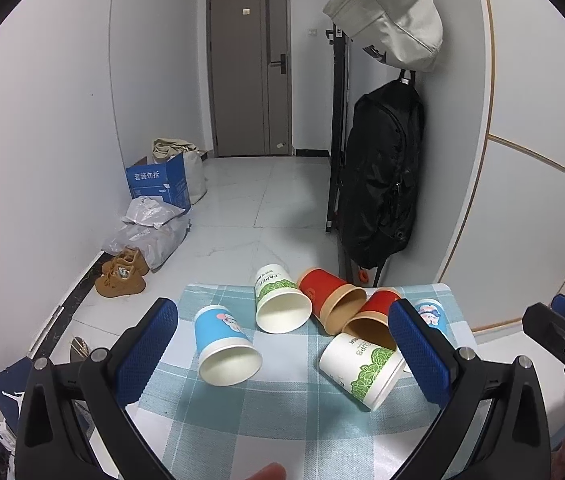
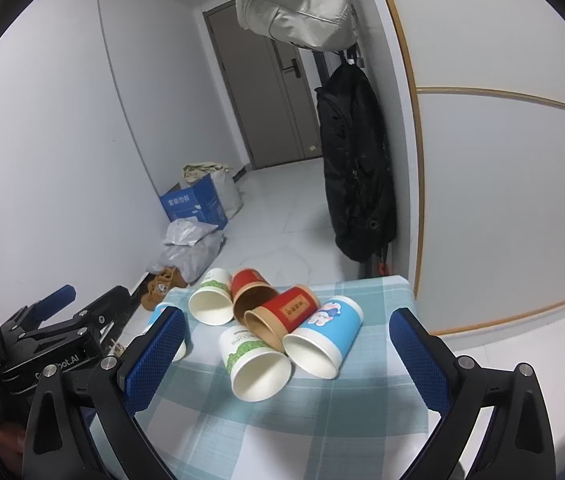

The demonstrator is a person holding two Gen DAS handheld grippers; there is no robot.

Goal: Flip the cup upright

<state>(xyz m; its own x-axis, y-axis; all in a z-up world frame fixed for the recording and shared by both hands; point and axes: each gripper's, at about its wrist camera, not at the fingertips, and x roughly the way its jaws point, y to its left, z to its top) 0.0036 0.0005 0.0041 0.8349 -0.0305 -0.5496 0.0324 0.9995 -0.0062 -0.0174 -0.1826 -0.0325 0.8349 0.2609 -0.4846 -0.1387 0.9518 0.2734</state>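
Several paper cups lie on their sides on a small table with a blue-checked cloth [image 1: 282, 412]. In the left wrist view a blue cartoon cup [image 1: 224, 346] lies left, a white-green cup [image 1: 280, 300] behind it, two red cups [image 1: 332, 300] mid-right, another white-green cup [image 1: 362, 368] in front, a second blue cup [image 1: 430, 314] behind my right finger. My left gripper [image 1: 282, 344] is open and empty above the near cups. My right gripper [image 2: 286, 352] is open and empty before the white-green cup [image 2: 254, 364] and the blue cup [image 2: 326, 336].
The table's far edge drops to a white tiled floor [image 1: 266, 208]. A black backpack [image 1: 382, 184] and a beige bag [image 1: 390, 16] hang on the right wall. A blue box [image 1: 158, 184], plastic bags and brown shoes [image 1: 122, 276] lie along the left wall.
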